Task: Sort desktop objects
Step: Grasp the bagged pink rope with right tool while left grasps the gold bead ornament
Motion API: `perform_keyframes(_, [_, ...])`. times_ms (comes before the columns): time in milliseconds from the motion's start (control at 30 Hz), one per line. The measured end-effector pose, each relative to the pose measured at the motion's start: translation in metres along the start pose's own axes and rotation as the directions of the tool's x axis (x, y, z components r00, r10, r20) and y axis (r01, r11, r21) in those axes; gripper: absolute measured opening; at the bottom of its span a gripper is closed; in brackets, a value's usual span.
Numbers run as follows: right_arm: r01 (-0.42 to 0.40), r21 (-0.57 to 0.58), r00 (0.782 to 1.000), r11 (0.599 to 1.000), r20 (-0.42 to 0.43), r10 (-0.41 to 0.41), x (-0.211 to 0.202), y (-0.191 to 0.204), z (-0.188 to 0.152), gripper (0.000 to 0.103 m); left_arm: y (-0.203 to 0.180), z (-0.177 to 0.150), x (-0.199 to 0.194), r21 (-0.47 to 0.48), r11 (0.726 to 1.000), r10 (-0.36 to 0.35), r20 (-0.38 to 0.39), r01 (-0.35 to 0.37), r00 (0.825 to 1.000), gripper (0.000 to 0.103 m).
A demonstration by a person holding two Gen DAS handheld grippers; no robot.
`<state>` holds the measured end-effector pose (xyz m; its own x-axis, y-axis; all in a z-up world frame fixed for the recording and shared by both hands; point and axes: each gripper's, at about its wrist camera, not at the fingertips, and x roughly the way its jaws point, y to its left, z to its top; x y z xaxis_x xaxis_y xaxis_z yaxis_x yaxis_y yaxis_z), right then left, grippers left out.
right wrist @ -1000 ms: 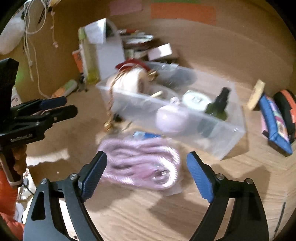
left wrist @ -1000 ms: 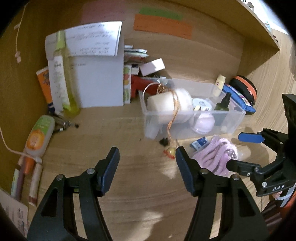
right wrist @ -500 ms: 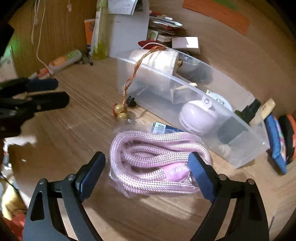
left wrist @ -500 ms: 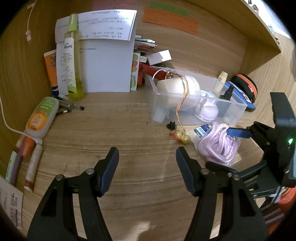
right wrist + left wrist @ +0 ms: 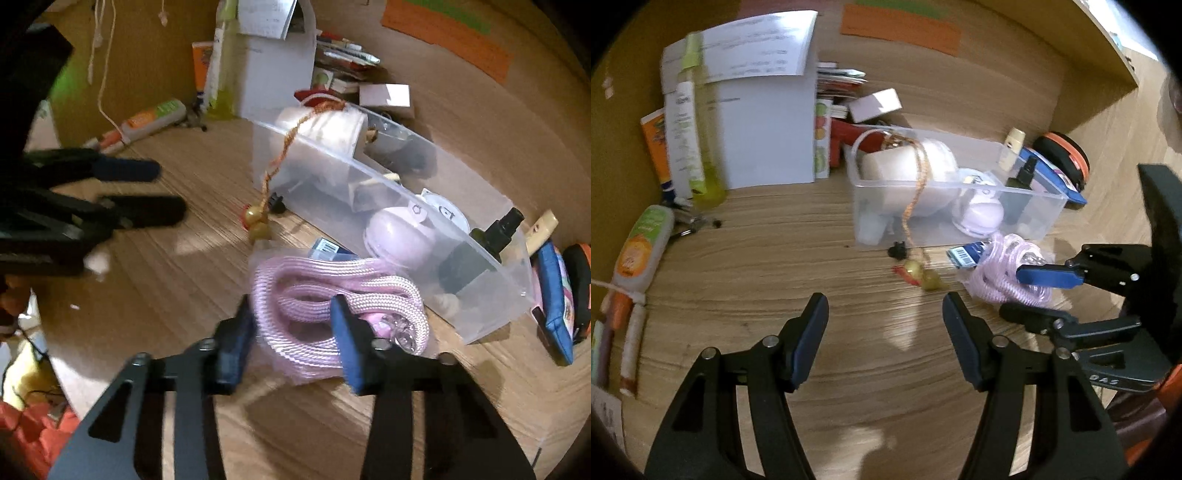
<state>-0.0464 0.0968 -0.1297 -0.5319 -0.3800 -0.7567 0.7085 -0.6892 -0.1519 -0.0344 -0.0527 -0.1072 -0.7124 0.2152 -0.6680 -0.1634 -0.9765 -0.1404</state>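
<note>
2 jaws of the right gripper closing across the bagged pink rope, clear bin at 1 o'clock; left gripper open, empty.

One clear bin, one pink rope coil, two golden beads, one yellow spray bottle.

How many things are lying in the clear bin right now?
4 that I can make out in the clear bin: a white roll at the far end, a lilac round case, a white disc behind it, a dark spray bottle at the near end. More may be hidden.
</note>
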Motion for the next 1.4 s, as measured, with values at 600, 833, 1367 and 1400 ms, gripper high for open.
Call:
perform_keyframes(600, [-0.110,0.210,0.985,0.971,0.153,0.079,-0.065,-0.075,0.011,0.010,-0.039,0.026,0.053,0.111,0.994,0.024,-0.106,-0.012,0.994,0.057])
perform_keyframes(833, [-0.119,0.213,0.981,0.970,0.174,0.082,-0.072,-0.089,0.017,0.010,-0.034,0.028,0.065,0.092,0.995,0.039,-0.143,-0.026,0.989,0.038])
perform_keyframes(1367, [-0.106,0.206,0.971,0.973,0.234,0.057,-0.102,-0.094,0.029,0.010,-0.028,0.028,0.056,0.074,0.997,0.030,-0.110,-0.021,0.994,0.016])
perform_keyframes(1400, [-0.105,0.204,0.970,0.973,0.239,0.054,-0.105,-0.094,0.030,0.010,-0.027,0.028,0.053,0.068,0.998,0.025,-0.102,-0.018,0.994,0.016])
